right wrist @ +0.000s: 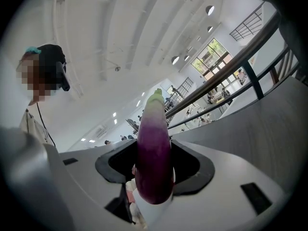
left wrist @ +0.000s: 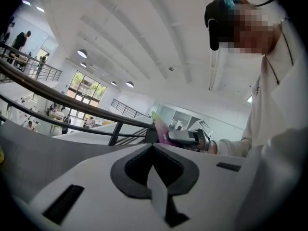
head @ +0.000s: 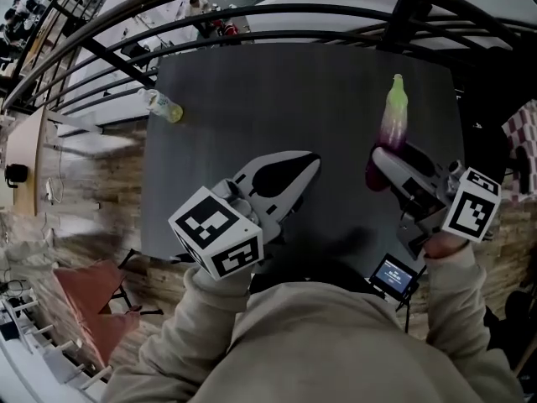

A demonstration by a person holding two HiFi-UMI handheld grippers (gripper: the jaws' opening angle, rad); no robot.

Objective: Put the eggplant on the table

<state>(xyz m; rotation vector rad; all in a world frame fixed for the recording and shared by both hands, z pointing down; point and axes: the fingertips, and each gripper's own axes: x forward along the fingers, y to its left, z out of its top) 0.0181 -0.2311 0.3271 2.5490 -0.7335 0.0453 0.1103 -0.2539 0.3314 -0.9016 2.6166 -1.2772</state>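
The eggplant (head: 393,126) is purple with a pale green far end. It sticks out forward from my right gripper (head: 382,162), which is shut on its purple near end over the right part of the dark grey table (head: 252,99). In the right gripper view the eggplant (right wrist: 154,153) stands between the jaws of that gripper (right wrist: 154,150) and hides their tips. My left gripper (head: 312,159) is over the table's near middle, shut with nothing in it; its tips (left wrist: 153,146) meet. From the left gripper view the eggplant (left wrist: 161,131) and the right gripper (left wrist: 187,137) show to the right.
A plastic bottle (head: 164,106) lies at the table's far left edge. Black railings (head: 252,15) curve behind the table. A small lit screen (head: 394,275) sits by my right sleeve, and a reddish seat (head: 92,300) stands on the floor at the lower left.
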